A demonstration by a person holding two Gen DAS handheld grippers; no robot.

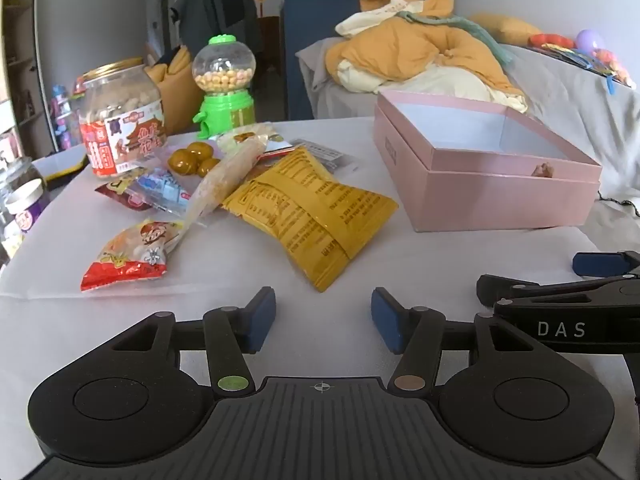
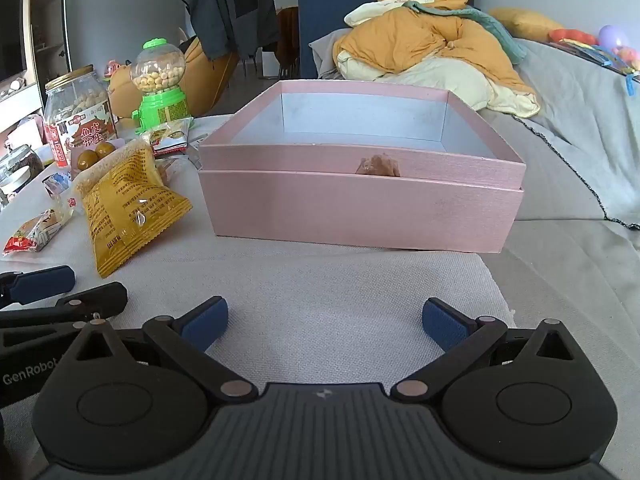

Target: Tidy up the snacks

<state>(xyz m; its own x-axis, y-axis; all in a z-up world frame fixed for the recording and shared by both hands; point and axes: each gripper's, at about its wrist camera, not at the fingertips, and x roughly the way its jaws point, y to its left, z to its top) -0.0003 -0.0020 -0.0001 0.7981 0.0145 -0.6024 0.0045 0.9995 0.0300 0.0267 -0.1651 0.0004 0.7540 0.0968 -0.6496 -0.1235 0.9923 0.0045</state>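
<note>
A pink box (image 1: 496, 196) (image 2: 360, 212) stands open on the white-covered table, its inside looking bare. Left of it lies a yellow snack bag (image 1: 312, 212) (image 2: 128, 204) among a pile of small packets: a red-and-white packet (image 1: 132, 256) (image 2: 34, 234), a long clear pouch (image 1: 224, 180), and green-brown wrapped balls (image 1: 190, 160) (image 2: 94, 154). My left gripper (image 1: 323, 318) hovers open just short of the yellow bag, nothing between its fingers. My right gripper (image 2: 325, 326) hangs open in front of the pink box, holding nothing.
Behind the pile stand a peanut jar (image 1: 120, 116) (image 2: 78, 116) and a green candy dispenser (image 1: 224, 84) (image 2: 160, 84). A dark jar (image 1: 20, 196) sits at the table's left edge. Orange bedding (image 2: 432, 48) is heaped on the grey sofa behind the box.
</note>
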